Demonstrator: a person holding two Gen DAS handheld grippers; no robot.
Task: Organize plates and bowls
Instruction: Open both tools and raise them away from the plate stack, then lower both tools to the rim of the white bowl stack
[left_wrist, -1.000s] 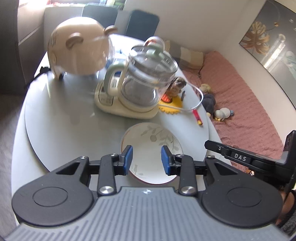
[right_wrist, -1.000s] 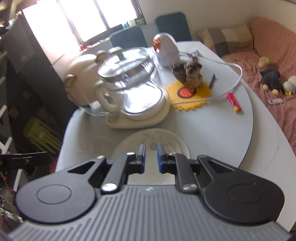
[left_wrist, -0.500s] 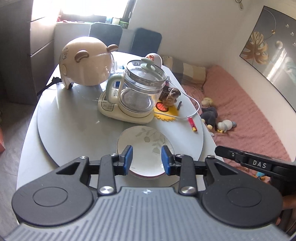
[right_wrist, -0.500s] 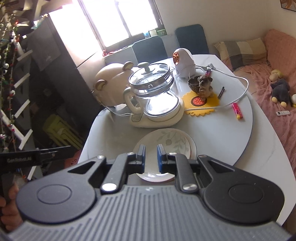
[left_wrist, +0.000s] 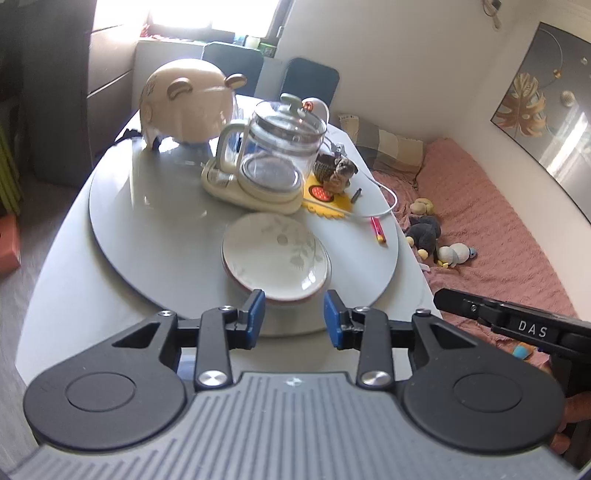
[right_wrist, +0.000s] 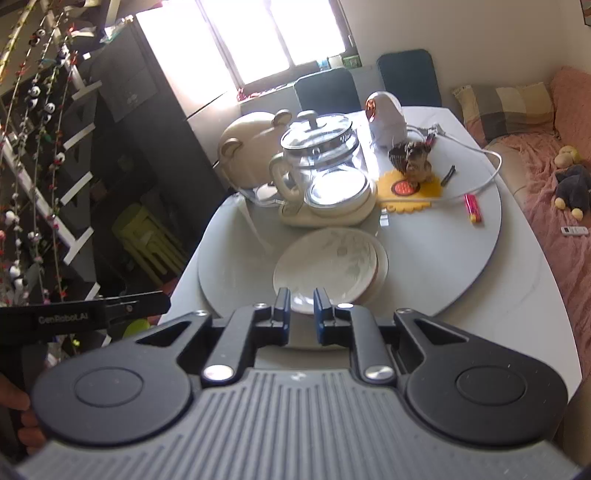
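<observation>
— Where do the plates sit?

— A stack of plates (left_wrist: 275, 254) rests on the round grey turntable (left_wrist: 155, 236) of the table (left_wrist: 66, 295), toward its near edge, just in front of the glass kettle (left_wrist: 273, 155) on its cream base. The top plate is white with a faint leaf pattern; a reddish rim shows below it.

— And the left tool?

— The left tool (left_wrist: 293, 315) hovers at the near edge of the table, its blue pads apart with nothing between them; the jaws have just been opening a little.

— The right tool?

— The right tool (right_wrist: 301, 314) hangs over the near rim of the stack, pads nearly together with only a narrow gap, gripping nothing.

— What else is on the table?

— A bear-shaped beige cover (left_wrist: 186, 105) stands behind the kettle toward the far left edge. A yellow mat (left_wrist: 327, 199) with a small figurine (left_wrist: 338, 171) lies right of the kettle, and a red lighter (left_wrist: 378, 229) lies near the right edge.
</observation>
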